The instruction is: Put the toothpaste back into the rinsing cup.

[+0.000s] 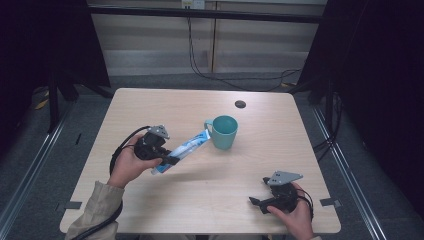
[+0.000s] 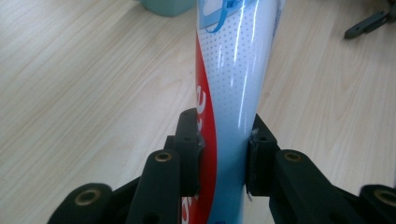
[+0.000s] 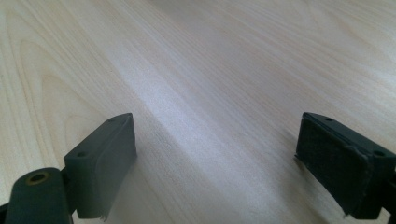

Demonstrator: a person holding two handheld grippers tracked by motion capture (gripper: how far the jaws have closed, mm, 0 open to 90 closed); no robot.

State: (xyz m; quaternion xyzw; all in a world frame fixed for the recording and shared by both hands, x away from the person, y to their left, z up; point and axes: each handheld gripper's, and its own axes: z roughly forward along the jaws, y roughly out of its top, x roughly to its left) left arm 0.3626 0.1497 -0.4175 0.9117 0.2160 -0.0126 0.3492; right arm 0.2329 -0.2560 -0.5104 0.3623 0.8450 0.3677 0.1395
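the right gripper (image 1: 260, 201) rests near the table's (image 1: 210, 200) front edge, jaws wide apart over bare wood. further in, the left gripper (image 1: 172, 160) is clamped on a toothpaste tube (image 1: 182, 150), held slanted above the tabletop, its far end beside the teal mug (image 1: 223, 131).

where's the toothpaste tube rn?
High view, left of centre: toothpaste tube clamped in the left tongs, its far end by the teal mug.
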